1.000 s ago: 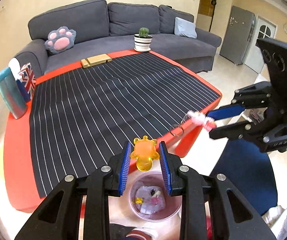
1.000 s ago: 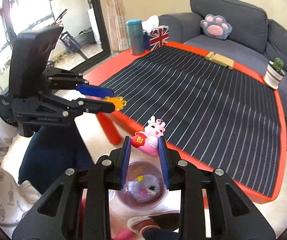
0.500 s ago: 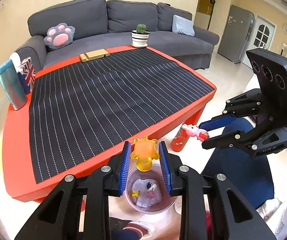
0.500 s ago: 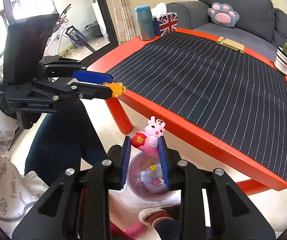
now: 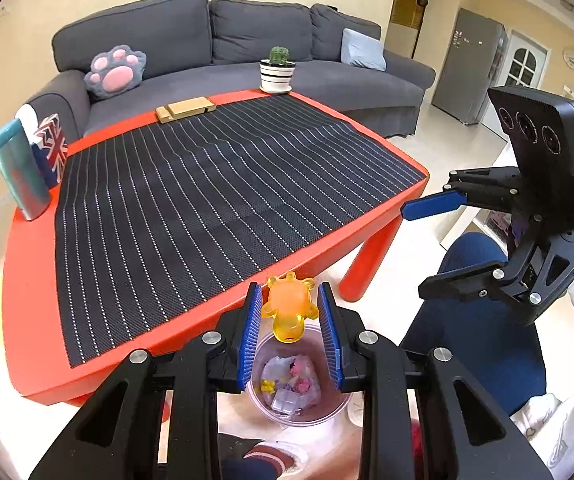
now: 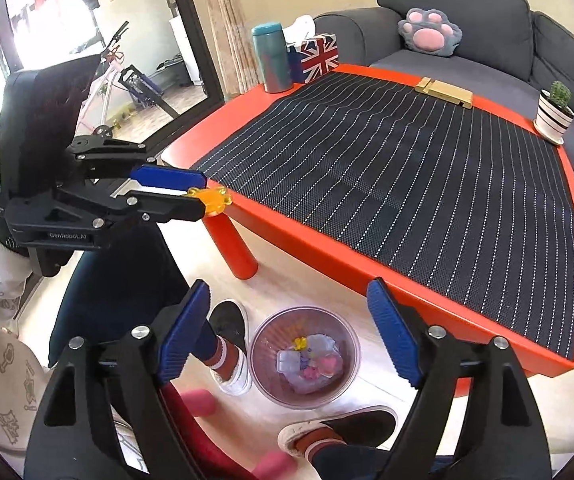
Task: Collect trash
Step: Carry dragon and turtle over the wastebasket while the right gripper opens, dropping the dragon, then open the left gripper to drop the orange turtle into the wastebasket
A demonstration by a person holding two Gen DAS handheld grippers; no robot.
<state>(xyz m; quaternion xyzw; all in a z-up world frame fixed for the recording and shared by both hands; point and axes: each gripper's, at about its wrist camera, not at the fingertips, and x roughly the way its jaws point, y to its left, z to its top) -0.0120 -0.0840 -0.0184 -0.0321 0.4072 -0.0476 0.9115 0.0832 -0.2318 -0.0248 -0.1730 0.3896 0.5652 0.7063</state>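
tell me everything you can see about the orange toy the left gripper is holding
The orange toy is a small translucent figure, seemingly glossy plastic, with stubby rounded limbs or ears and a rounded yellowish end pointing down. The left gripper has its blue-padded jaws shut on its sides, holding it in the air above the clear trash bowl on the floor, beside the red table.

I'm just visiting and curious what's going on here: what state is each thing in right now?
left gripper: shut on the orange toy figure, above the bin.
right gripper: open, holding nothing.
clear trash bin: on the floor, holding small trash.
teal tumbler: upright, lid on.
potted cactus: upright at the table's edge.
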